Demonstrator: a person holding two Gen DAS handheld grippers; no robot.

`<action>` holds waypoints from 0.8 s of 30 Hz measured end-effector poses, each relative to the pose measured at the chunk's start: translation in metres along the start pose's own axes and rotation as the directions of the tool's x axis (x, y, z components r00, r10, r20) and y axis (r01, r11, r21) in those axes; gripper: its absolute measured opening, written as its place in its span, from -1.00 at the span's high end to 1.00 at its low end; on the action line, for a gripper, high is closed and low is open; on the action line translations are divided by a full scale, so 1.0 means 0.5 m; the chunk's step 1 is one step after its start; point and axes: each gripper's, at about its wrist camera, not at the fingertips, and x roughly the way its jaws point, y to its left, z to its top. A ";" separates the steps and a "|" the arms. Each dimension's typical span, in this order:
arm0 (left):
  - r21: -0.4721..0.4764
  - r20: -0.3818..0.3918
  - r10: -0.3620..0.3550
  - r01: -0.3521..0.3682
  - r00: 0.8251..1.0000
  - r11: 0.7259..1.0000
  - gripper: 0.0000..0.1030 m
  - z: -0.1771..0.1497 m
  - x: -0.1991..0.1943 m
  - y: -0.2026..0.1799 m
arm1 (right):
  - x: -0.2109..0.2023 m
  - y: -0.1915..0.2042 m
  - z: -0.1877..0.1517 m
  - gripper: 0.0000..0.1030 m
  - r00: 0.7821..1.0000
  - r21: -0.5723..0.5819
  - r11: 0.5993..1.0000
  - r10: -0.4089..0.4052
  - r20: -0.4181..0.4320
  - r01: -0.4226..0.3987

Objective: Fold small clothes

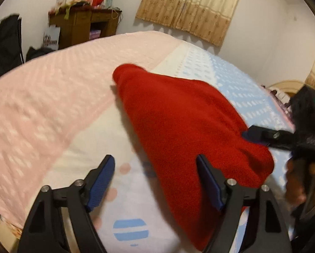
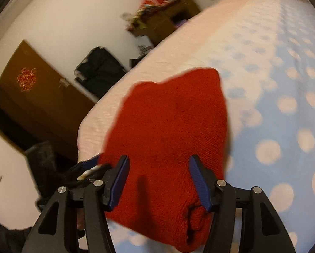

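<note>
Dotted bedsheet [image 1: 237,88] | folded red garment [image 1: 178,122] | both grippers' fingers apart

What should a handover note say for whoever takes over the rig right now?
Left gripper: open, empty, at the near edge of the red garment.
Right gripper: open, garment between its jaws, not pinched.
The garment lies folded in a bundle on the bed.
Done: it looks folded and released.
Left: check the fold is neat, tidy loose edges, then set it aside, probably.
</note>
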 end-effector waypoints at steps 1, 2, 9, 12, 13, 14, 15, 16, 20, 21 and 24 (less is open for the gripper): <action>-0.008 0.006 -0.009 0.009 1.000 1.000 -0.63 -0.002 -0.007 0.001 | -0.008 -0.009 -0.003 -0.16 1.000 0.032 0.999 0.026 0.017 -0.026; -0.007 0.011 -0.011 0.011 1.000 1.000 -0.62 -0.001 -0.015 -0.001 | -0.019 -0.012 -0.004 -0.16 0.999 0.063 0.997 0.038 0.026 -0.040; 0.090 0.108 0.037 -0.046 0.993 0.995 -0.76 -0.003 -0.115 -0.052 | -0.132 0.122 -0.045 -0.23 0.970 -0.087 0.982 -0.148 0.194 0.167; 0.138 0.149 0.048 -0.069 0.988 0.988 -0.82 0.008 -0.136 -0.070 | -0.157 0.170 -0.071 -0.24 0.916 -0.108 0.936 -0.298 0.270 0.336; 0.146 0.158 0.046 -0.069 0.986 0.987 -0.87 0.015 -0.141 -0.073 | -0.164 0.178 -0.077 -0.26 0.901 -0.104 0.924 -0.326 0.286 0.367; 0.149 0.167 0.045 -0.071 0.985 0.986 -0.87 0.017 -0.145 -0.074 | -0.172 0.188 -0.083 -0.29 0.883 -0.098 0.910 -0.358 0.304 0.403; 0.152 0.182 0.043 -0.071 0.982 0.986 -0.87 0.020 -0.155 -0.074 | -0.175 0.194 -0.090 -0.32 0.872 -0.095 0.902 -0.375 0.314 0.422; 0.151 0.191 0.037 -0.067 0.981 0.986 -0.88 0.022 -0.162 -0.073 | -0.181 0.201 -0.095 -0.34 0.861 -0.094 0.893 -0.392 0.323 0.441; 0.141 0.202 0.027 -0.056 0.979 0.988 -0.90 0.026 -0.176 -0.071 | -0.209 0.214 -0.098 -0.34 0.852 -0.080 0.893 -0.391 0.347 0.443; 0.140 0.204 0.024 -0.054 0.979 0.989 -0.90 0.020 -0.182 -0.073 | -0.215 0.219 -0.100 -0.35 0.850 -0.079 0.892 -0.393 0.350 0.445; 0.139 0.208 0.015 -0.045 0.978 0.989 -0.90 0.021 -0.189 -0.075 | -0.232 0.232 -0.103 -0.35 0.841 -0.080 0.886 -0.399 0.365 0.456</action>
